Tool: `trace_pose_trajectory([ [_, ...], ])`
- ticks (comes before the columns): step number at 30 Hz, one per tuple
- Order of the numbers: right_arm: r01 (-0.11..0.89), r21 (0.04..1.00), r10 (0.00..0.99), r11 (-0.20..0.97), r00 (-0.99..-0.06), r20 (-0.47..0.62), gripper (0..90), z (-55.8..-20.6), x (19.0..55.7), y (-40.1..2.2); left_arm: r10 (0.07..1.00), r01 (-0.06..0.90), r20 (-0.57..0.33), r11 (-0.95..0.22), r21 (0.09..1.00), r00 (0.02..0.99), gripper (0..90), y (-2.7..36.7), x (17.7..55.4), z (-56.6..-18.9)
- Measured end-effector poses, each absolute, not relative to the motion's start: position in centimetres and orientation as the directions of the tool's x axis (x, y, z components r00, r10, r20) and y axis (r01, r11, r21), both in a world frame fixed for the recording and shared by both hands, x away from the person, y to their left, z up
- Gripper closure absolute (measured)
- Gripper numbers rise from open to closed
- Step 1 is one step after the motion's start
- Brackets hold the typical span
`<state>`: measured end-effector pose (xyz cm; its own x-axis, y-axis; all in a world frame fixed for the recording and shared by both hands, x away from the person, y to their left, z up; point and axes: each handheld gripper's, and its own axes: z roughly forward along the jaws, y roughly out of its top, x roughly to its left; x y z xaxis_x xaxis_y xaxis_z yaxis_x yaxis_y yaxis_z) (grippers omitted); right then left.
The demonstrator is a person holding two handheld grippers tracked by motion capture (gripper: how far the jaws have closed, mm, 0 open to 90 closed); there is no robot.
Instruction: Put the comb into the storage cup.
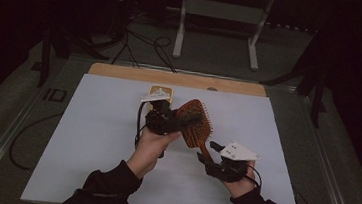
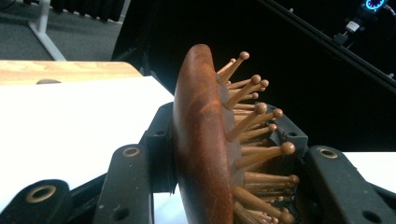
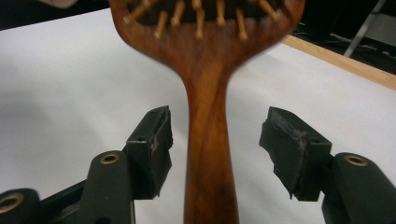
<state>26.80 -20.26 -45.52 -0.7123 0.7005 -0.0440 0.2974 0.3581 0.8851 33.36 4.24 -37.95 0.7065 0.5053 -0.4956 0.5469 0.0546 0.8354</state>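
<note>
A brown wooden hairbrush (image 1: 195,127) with wooden bristle pins is held above the white table cover. My left gripper (image 1: 179,120) is shut on the brush's oval head (image 2: 201,140), one jaw against its smooth back and the other on the pin side. My right gripper (image 1: 210,153) stands open around the handle (image 3: 208,140); its pads (image 3: 156,140) sit on either side with a visible gap and do not touch the wood. The brush head tilts up and away from the right hand.
A white sheet (image 1: 90,138) covers the table, with a wooden strip (image 1: 121,71) along its far edge. A small cream-coloured container (image 1: 166,90) stands just behind the left gripper. Cables (image 1: 144,43) and a white frame (image 1: 217,15) lie on the floor beyond.
</note>
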Motion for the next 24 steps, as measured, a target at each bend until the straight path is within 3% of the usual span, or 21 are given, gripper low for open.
trace_pose_trajectory([
  [11, 0.324, 0.881, 0.722, 0.345, -0.691, -0.029, 28.7, -45.8, 27.1, -20.8, 0.555, 0.508, -0.457, 0.072, 0.859, 0.695, 54.7, 6.1, 33.6, -36.1],
  [16, 0.349, 0.875, 0.717, 0.335, -0.697, 0.003, 14.9, -46.0, 27.4, -21.1, 0.577, 0.496, -0.437, 0.063, 0.866, 0.689, 54.7, 6.9, 33.8, -35.5],
  [24, 0.349, 0.86, 0.711, 0.372, -0.703, -0.022, 8.3, -46.6, 27.5, -21.8, 0.593, 0.497, -0.431, 0.058, 0.866, 0.68, 54.7, 7.9, 34.2, -35.5],
])
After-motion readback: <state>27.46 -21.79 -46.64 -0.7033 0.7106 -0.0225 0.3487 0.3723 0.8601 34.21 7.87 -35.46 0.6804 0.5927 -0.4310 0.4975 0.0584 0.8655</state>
